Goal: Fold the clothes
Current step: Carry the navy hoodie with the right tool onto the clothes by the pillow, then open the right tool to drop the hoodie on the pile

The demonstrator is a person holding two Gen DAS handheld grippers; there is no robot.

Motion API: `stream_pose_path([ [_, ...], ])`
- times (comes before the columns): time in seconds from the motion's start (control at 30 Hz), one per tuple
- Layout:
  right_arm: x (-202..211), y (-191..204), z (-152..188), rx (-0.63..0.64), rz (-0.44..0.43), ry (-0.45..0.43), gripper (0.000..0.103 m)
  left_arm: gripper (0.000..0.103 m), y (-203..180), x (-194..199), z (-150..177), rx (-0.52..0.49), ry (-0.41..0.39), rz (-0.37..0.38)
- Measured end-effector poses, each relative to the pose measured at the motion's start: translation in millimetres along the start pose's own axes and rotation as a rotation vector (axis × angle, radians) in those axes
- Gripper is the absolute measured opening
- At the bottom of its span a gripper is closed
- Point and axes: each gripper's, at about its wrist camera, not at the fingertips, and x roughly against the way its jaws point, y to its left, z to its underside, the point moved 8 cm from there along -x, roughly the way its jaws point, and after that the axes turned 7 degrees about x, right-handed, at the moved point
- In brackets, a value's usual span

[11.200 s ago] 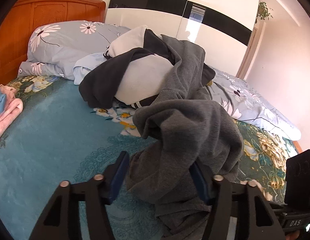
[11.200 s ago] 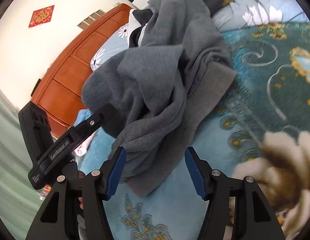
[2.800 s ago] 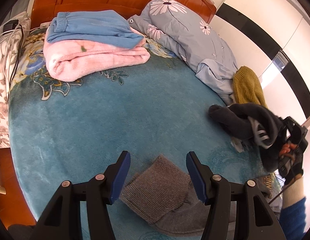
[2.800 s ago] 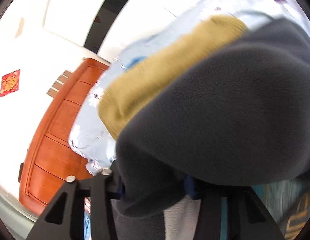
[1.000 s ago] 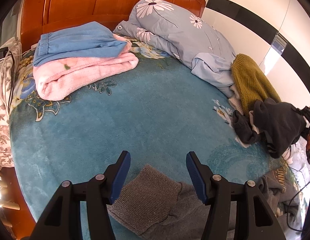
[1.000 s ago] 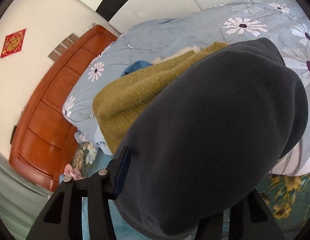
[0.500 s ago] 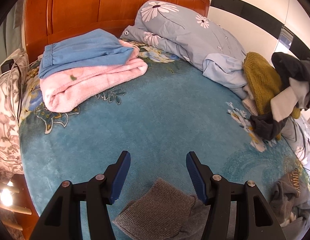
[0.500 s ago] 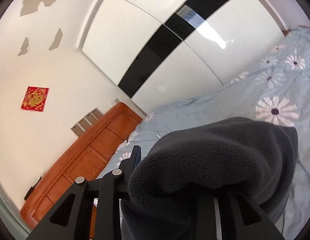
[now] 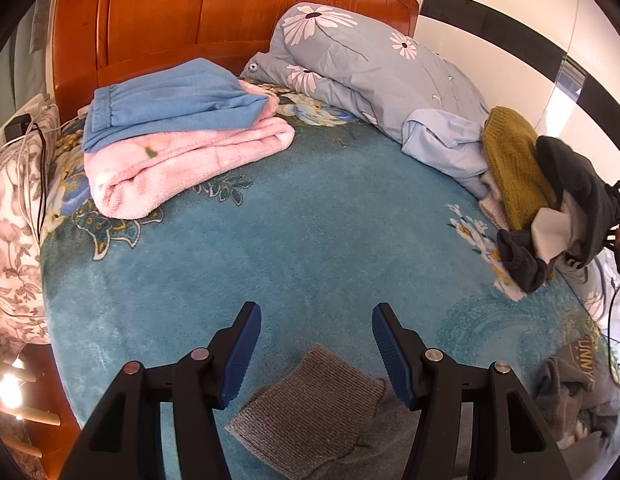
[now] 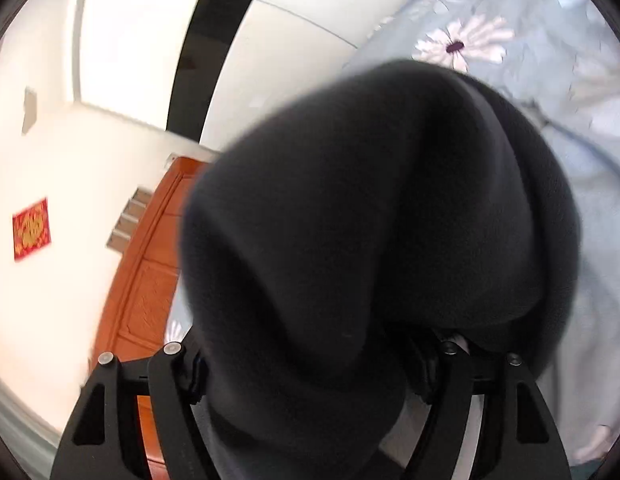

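My left gripper [image 9: 315, 320] hangs open over the blue bedspread [image 9: 310, 240], nothing between its fingers. Just below it lies the ribbed end of a grey sweater [image 9: 310, 400]. A dark grey fleece garment [image 10: 369, 220] fills the right wrist view, bunched between the jaws of my right gripper [image 10: 310, 360]. Those jaws are opening and stand wide, and the fabric hides the pads. In the left wrist view the same fleece [image 9: 569, 184], with a white lining, droops onto the clothes pile at the far right, the right gripper [image 9: 619, 216] behind it.
A folded pink blanket [image 9: 170, 168] with folded blue trousers [image 9: 166, 104] lies by the wooden headboard [image 9: 190, 12]. A daisy-print duvet [image 9: 369, 64], a light blue shirt [image 9: 445, 144] and a mustard knit [image 9: 513, 160] line the far side. A grey printed garment [image 9: 569, 376] lies at the right.
The right gripper's jaws have spread wider around the dark fleece and the gripper has rolled. The fleece has sunk onto the pile beside the mustard knit. The left gripper has hardly moved.
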Motion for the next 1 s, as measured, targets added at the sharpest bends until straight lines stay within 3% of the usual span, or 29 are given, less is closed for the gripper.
stream_pose_path([
  [0.13,39.0,4.1,12.2,0.098,0.029,0.011,0.080,0.062,-7.7,8.6,0.0,0.001,-0.003,0.032],
  [0.3,68.4,2.9,45.1,0.238,0.123,0.103,0.080,0.062,-17.3,21.9,0.6,-0.014,-0.018,0.067],
  [0.4,82.7,2.5,83.7,0.344,0.169,0.156,0.080,0.062,-18.5,25.3,0.7,-0.010,-0.019,0.079],
  [0.53,69.0,14.9,152.2,0.534,0.196,0.312,0.080,0.062,-22.6,26.2,2.5,-0.011,-0.013,0.092],
  [0.6,48.2,17.7,175.3,0.668,0.289,0.363,0.080,0.062,-26.2,26.6,4.1,-0.018,-0.009,0.100],
  [0.7,15.6,23.3,178.7,0.792,0.399,0.333,0.080,0.062,-27.7,28.2,5.3,-0.035,-0.017,0.092],
  [0.77,-2.2,32.1,159.3,0.800,0.451,0.258,0.079,0.062,-23.0,24.5,4.1,-0.026,-0.016,0.077],
  [0.93,-28.8,84.0,69.4,0.815,0.546,0.022,0.077,0.062,-12.1,11.0,1.7,-0.006,-0.007,0.034],
  [1.0,-27.7,115.1,29.1,0.832,0.577,-0.132,0.077,0.062,-9.5,5.1,0.9,-0.002,-0.004,0.016],
])
